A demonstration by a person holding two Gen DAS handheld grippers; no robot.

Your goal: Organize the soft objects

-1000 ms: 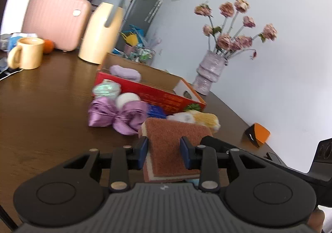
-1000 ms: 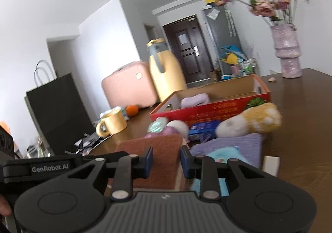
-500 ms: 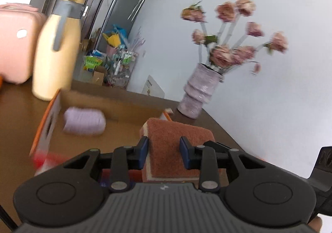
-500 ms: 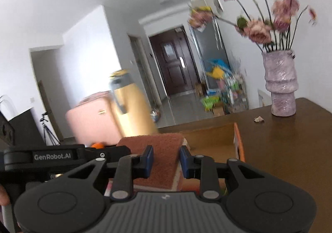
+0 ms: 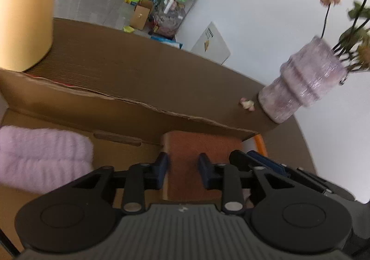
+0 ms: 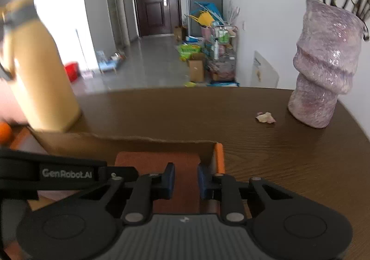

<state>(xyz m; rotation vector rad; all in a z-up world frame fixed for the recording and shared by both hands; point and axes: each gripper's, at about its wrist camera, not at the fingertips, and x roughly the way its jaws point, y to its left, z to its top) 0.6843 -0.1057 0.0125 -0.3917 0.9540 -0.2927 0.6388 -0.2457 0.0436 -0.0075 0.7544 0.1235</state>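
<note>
Both my grippers pinch the same brown scouring sponge [image 5: 185,162]: the left gripper [image 5: 182,170] low in its frame, the right gripper [image 6: 182,180] likewise, and both sets of jaws have just been closing further into it. It looks light and squashy, so gripping the edges should do. It hangs over the right end of the cardboard box [image 5: 104,102], just inside the far wall and orange end flap. The lilac plush [image 5: 44,158] fills the lower left; open floor lies between. The vase [image 6: 323,70] on the desk [image 6: 266,151] stands well apart.
</note>
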